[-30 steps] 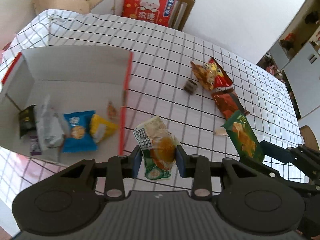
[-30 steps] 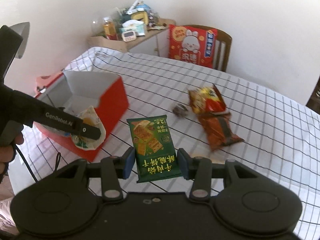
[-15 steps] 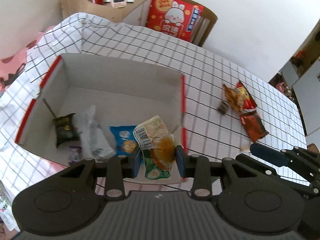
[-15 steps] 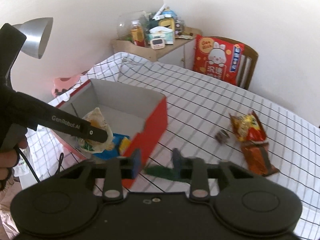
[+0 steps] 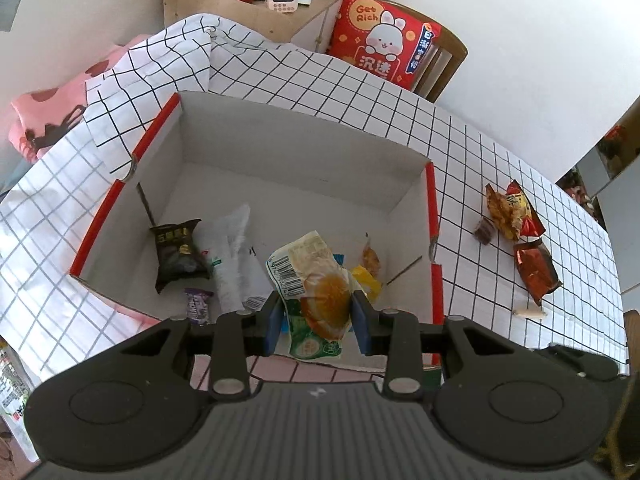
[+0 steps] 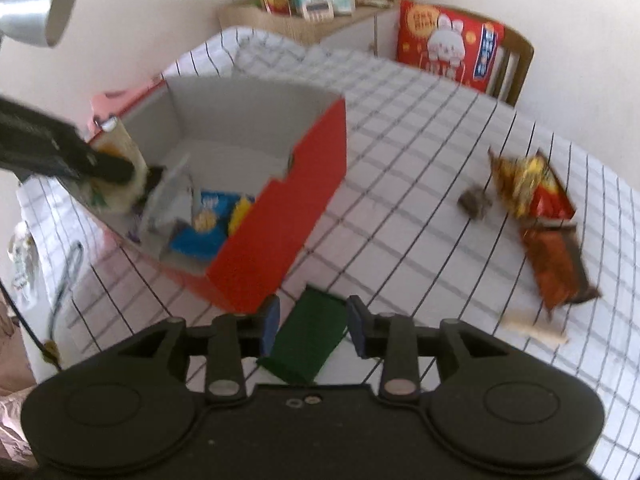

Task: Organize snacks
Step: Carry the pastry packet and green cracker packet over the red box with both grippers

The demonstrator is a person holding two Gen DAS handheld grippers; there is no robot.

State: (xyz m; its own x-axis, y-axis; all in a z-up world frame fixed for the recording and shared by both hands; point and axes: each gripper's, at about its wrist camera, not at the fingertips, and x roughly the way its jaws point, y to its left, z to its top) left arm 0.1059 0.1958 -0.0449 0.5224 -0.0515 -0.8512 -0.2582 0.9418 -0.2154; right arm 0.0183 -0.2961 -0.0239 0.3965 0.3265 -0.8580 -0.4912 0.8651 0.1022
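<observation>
1. Left wrist view. The left gripper (image 5: pixel 316 322) has its jaws clamped on a pale snack packet (image 5: pixel 316 280) with an orange picture and a barcode. It hangs over the near part of the open red-and-white box (image 5: pixel 430 200).
   - The step in hand looks like a drop into the box. To do it well, the person would carry the packet a little farther in, clear of the near wall, and lower it before letting go (a light packet released high may flutter or land on the rim).
   - A bare patch of box floor lies at the far side. The near floor already holds a black packet (image 5: pixel 178 254), a clear wrapper (image 5: pixel 230 256), a small purple sweet (image 5: pixel 198 300) and a yellow packet (image 5: pixel 366 278).
   - On the checked table (image 5: pixel 500 184) to the right, a yellow-red bag (image 5: pixel 510 208) and a red-brown bag (image 5: pixel 536 268) lie outside the box.

2. Right wrist view (blurred).
   - The right gripper (image 6: pixel 312 324) has a dark green packet (image 6: pixel 310 338) between its jaws, which have just been opening. Whether the pads press on it cannot be told.
   - The packet is low over the table, just near of the box's red corner (image 6: pixel 280 232).
   - If the grip is loose, it should be firmed up first, because the box wall has to be cleared.
</observation>
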